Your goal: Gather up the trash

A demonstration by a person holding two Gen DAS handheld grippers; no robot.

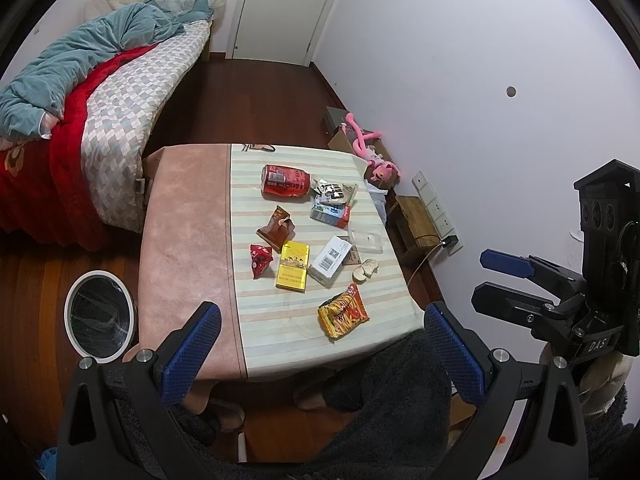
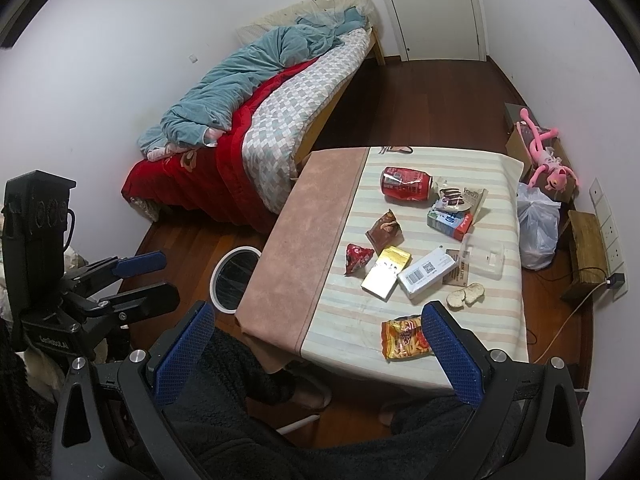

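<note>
Several pieces of trash lie on the table (image 1: 188,240): a red can (image 1: 285,181) on its side, a brown wrapper (image 1: 277,229), a small red packet (image 1: 260,260), a yellow box (image 1: 293,265), a white box (image 1: 330,260), an orange snack bag (image 1: 343,316), a milk carton (image 1: 330,214) and biscuits (image 1: 365,269). A white-rimmed trash bin (image 1: 99,315) stands on the floor left of the table; it also shows in the right wrist view (image 2: 234,278). My left gripper (image 1: 320,320) is open, above the table's near edge. My right gripper (image 2: 316,320) is open and empty, above the near edge by the snack bag (image 2: 404,338).
A bed (image 1: 100,120) with blankets stands at the left. A pink plush toy (image 1: 370,152), a wooden box (image 1: 416,220), a power strip (image 1: 436,208) and a plastic bag (image 2: 538,226) sit along the right wall. A door (image 1: 280,8) is at the back.
</note>
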